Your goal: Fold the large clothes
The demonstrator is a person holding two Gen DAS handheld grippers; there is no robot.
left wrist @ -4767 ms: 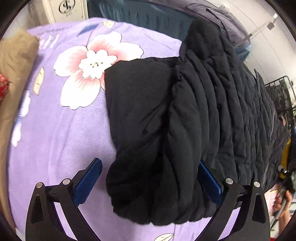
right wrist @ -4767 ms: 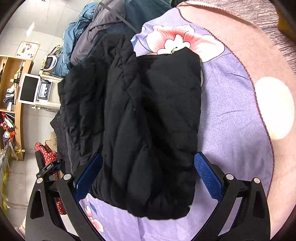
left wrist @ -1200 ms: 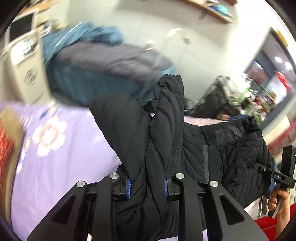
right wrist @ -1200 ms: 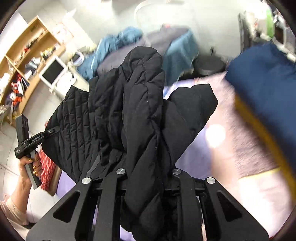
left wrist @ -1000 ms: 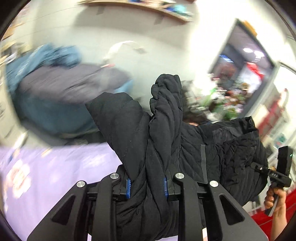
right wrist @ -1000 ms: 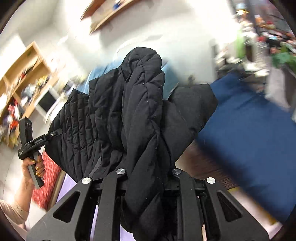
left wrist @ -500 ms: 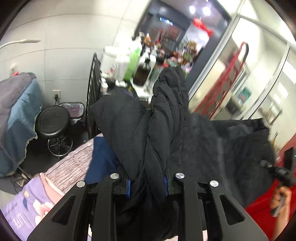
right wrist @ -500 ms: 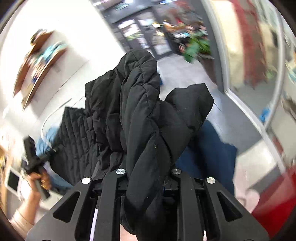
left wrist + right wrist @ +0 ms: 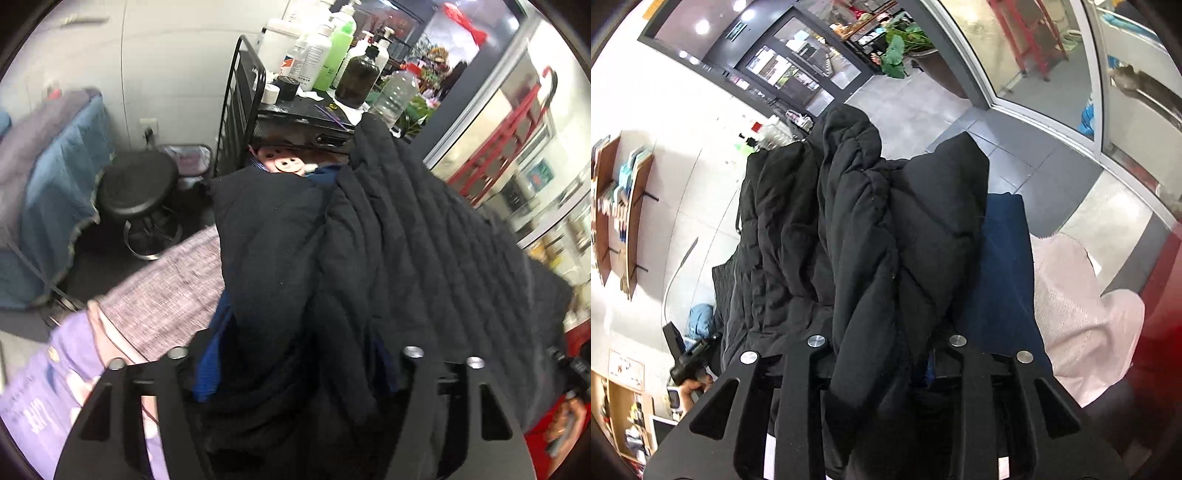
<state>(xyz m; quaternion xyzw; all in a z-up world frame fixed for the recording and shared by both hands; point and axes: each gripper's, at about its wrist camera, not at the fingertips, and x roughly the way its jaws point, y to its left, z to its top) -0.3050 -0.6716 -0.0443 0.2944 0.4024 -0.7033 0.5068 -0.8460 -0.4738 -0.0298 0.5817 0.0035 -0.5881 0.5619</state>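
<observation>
The black quilted jacket (image 9: pixel 369 258), folded into a thick bundle, lies forward of both grippers over a navy folded garment (image 9: pixel 1001 277). In the left wrist view my left gripper (image 9: pixel 295 369) has its jaws opening; they stand wide, a blue pad (image 9: pixel 203 369) shows bare, and the jacket's edge lies loose between them. In the right wrist view my right gripper (image 9: pixel 882 354) has its jaws opening a little, with a bunched fold of the jacket (image 9: pixel 871 258) still filling the gap and touching the pads. A hand holding the other gripper (image 9: pixel 689 363) shows at the jacket's far left end.
A black wire rack (image 9: pixel 240 110) with several bottles stands behind the jacket, a round black stool (image 9: pixel 136 188) left of it. A grey woven blanket (image 9: pixel 173 280) and purple sheet (image 9: pixel 37 398) lie at the left. A pink blanket (image 9: pixel 1078 302) lies right of the navy garment.
Both grippers have swung the folded jacket away from the purple flowered bed and lowered it over the navy garment. The left jaws have spread wide; the right jaws have parted slightly.
</observation>
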